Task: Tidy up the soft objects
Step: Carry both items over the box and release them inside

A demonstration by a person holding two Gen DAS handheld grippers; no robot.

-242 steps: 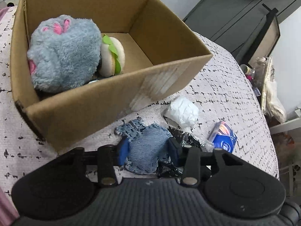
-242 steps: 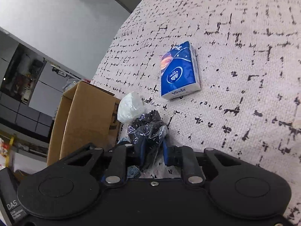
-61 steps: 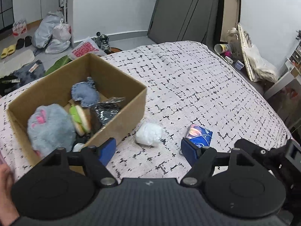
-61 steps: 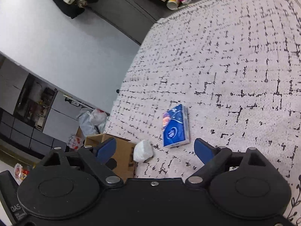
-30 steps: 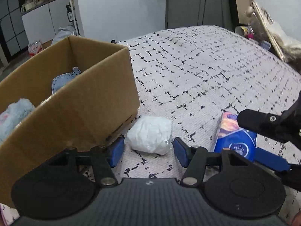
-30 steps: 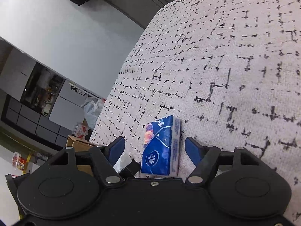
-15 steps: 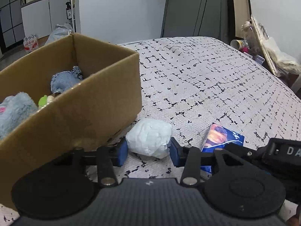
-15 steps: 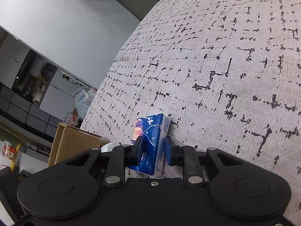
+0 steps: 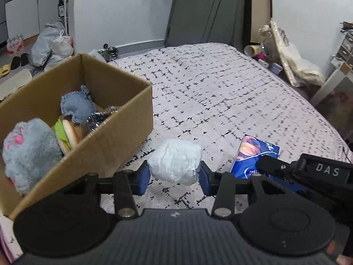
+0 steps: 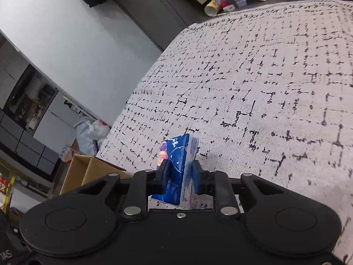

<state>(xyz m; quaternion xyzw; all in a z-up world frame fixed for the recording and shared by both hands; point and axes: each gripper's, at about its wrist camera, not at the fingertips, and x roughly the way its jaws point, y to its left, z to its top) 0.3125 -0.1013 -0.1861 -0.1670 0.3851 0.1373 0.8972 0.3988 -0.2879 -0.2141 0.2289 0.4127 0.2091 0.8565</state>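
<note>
A bed (image 9: 220,92) with a pale cover marked in broken black lines fills most of both views. On its left part in the left wrist view stands an open cardboard box (image 9: 123,132), also seen as a corner at the lower left of the right wrist view (image 10: 88,170). Inside the box lie a grey plush toy with pink paw pads (image 9: 28,148) against the near wall, a plush hamburger (image 9: 68,135) just beside it, a scrap of blue denim (image 9: 76,107) further back, and a crinkled clear-and-dark plastic bag (image 9: 99,118) touching the right wall.

The left hand-held gripper (image 9: 175,174) pinches a white crumpled wad wrapped in thin plastic (image 9: 175,164); its blue pads (image 9: 143,177) press on both sides of the wad, which is clear of the bed cover, just beside the box's near right corner. Its jaws have just been closing on the wad.

The right hand-held gripper (image 10: 179,176) pinches a blue pocket tissue pack (image 10: 178,165), held on edge and lifted off the cover; the same pack (image 9: 253,152) shows in the left wrist view to the right of the wad, with the other tool's black frame across its lower end. Its jaws have just been closing on the pack
</note>
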